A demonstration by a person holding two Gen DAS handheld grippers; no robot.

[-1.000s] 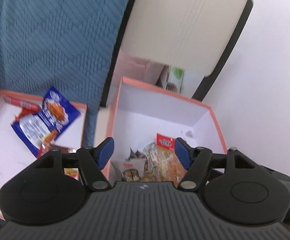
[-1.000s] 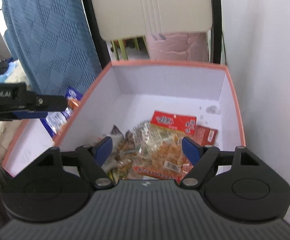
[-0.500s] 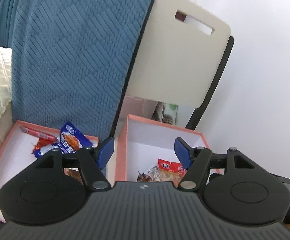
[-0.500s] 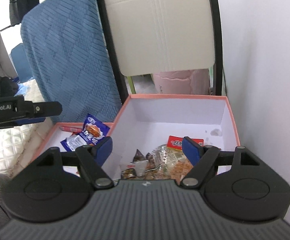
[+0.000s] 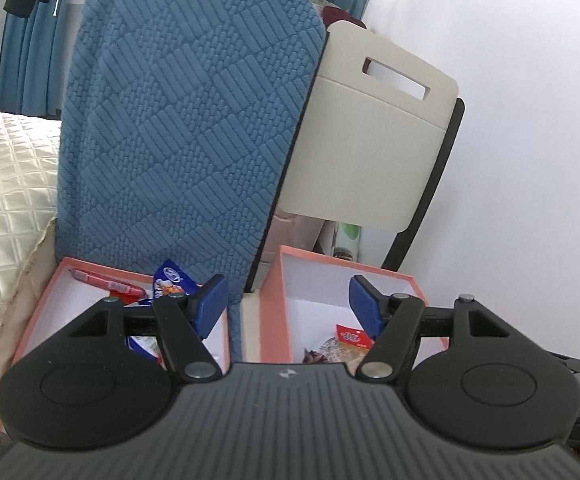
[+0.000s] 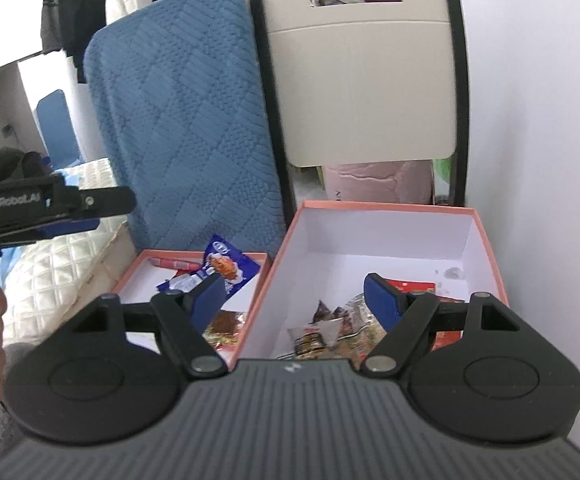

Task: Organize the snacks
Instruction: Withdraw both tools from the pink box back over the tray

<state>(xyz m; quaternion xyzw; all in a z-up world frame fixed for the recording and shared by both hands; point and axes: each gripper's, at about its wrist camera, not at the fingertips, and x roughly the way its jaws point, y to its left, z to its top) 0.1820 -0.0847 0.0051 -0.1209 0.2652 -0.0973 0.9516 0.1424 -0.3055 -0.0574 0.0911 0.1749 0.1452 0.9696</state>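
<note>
Both tongs, the left gripper (image 5: 286,302) and right gripper (image 6: 295,294), are now pulled back, wide open and empty, so the snacks (image 6: 329,330) seem sorted into the deep box (image 6: 485,236).

A white wall (image 6: 537,128) bounds the right side. Against it stands a beige chair back (image 6: 363,76) with a slot handle and a black frame, and beside it a blue quilted cushion (image 5: 186,128) stands upright. A cream quilted bedspread (image 5: 6,184) lies left, with blue curtains (image 5: 30,64) behind it. Daylight is soft.
</note>
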